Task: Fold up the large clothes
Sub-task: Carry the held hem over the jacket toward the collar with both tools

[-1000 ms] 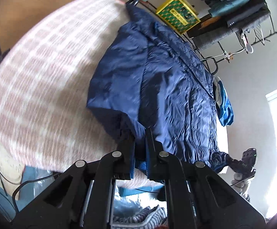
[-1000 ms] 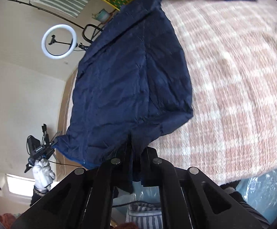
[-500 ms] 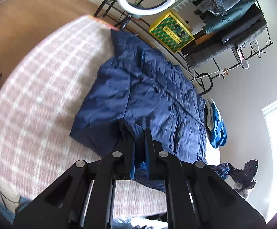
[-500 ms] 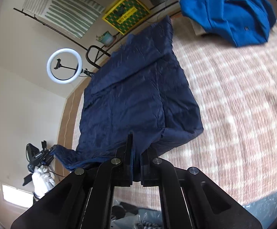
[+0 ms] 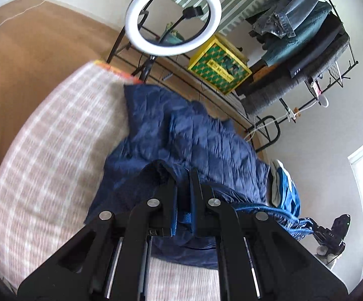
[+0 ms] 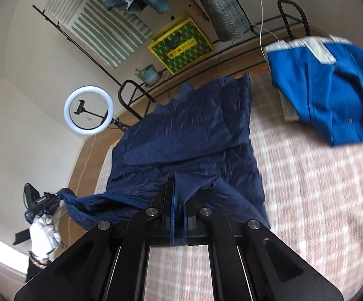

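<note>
Both grippers, the left gripper (image 5: 183, 175) and the right gripper (image 6: 178, 183), stayed clamped on the near hem of the dark navy quilted jacket (image 6: 189, 135), which lay on the pink checked bedspread (image 6: 319, 188). Over the last second they had lifted that hem and carried it toward the collar, so the lengthwise fold looked about half made. The jacket's long axis ran away from the cameras, collar toward the metal clothes rack (image 5: 294, 82).
</note>
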`<state>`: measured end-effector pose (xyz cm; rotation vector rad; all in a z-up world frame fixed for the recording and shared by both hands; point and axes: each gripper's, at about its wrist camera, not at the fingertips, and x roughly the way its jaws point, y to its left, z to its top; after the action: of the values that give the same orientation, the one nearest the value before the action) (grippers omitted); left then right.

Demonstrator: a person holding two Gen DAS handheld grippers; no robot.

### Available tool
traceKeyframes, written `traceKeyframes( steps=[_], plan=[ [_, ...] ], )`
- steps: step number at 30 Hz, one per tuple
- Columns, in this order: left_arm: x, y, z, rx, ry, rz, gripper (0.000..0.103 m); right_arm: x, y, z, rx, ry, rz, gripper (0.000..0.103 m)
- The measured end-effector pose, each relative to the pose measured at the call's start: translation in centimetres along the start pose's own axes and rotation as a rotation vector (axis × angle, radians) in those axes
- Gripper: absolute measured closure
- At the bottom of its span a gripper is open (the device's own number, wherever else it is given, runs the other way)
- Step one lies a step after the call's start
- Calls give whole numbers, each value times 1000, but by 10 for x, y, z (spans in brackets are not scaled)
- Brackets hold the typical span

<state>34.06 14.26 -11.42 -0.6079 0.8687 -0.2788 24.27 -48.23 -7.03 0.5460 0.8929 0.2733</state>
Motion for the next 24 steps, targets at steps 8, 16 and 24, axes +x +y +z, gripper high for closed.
traceKeyframes(
  steps=[8,16,24],
  plan=[
    [46,-24,64,33,-55,31,97,37,12,60,-72,-53,-71,100],
    [99,-43,114,59,-102,51,97,80,13,119,-102,-120,-137,100],
    [161,-47,144,68,-116,91,97,127,3,161,-122,-160,-204,100]
  ],
)
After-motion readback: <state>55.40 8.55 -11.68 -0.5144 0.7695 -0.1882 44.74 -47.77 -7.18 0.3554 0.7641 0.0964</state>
